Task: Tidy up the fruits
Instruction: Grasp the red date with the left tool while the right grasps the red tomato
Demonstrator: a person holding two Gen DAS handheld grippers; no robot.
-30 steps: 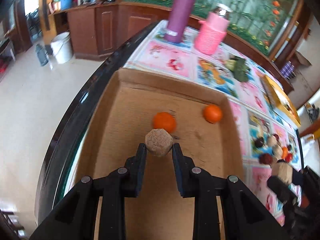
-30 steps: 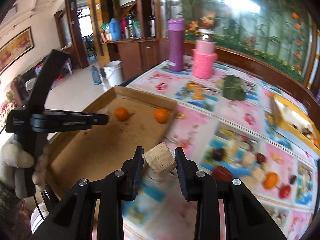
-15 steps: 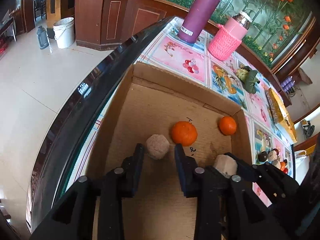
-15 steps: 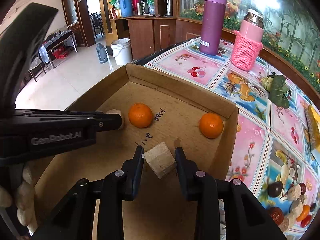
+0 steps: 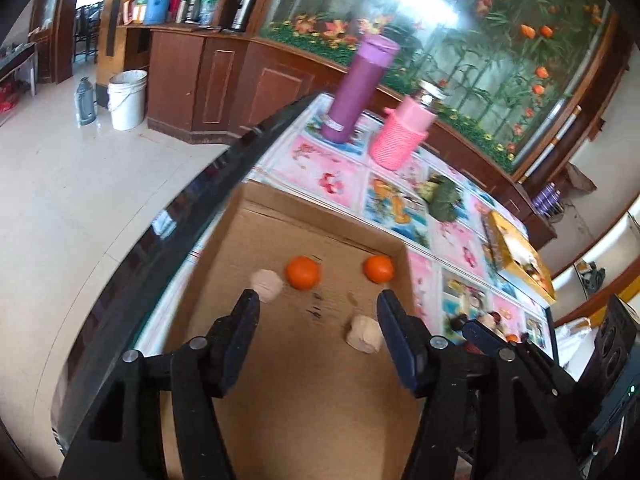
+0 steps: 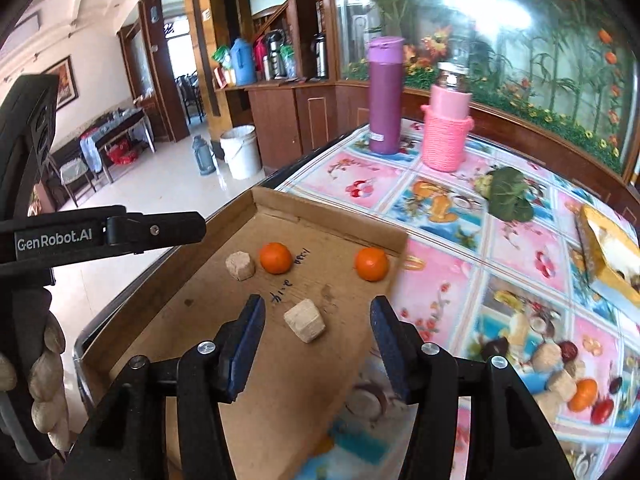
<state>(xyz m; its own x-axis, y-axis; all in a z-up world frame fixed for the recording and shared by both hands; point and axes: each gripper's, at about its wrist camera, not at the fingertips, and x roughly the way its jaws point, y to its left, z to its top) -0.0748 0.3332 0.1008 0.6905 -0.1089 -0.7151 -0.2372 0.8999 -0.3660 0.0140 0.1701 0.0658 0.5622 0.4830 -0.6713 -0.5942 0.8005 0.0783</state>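
Two oranges lie in the far part of a shallow cardboard tray [image 6: 332,224] on the bench [image 6: 520,248]: the left orange [image 6: 275,257] near the middle of the far wall, the right orange [image 6: 371,264] by the far right corner. Just left of the left orange sits a tan hexagonal block [image 6: 240,265], close beside it but whether touching cannot be told. A second tan block [image 6: 304,320] lies nearer, tilted on the tray floor, apart from both oranges.

The right gripper [image 6: 316,322] hangs over this nearer block with its jaws spread wide, released and touching nothing. The left gripper [image 5: 318,312] is likewise spread wide and empty above the tray; the hexagonal block [image 5: 266,282] shows just beyond its left finger.

On the bench to the right of the tray is a cluster of small fruits and blocks [image 6: 560,372]. At the far end stand a purple flask [image 6: 385,96] and a pink knitted-sleeve bottle [image 6: 446,128], with a green leafy item [image 6: 508,194] to their right.
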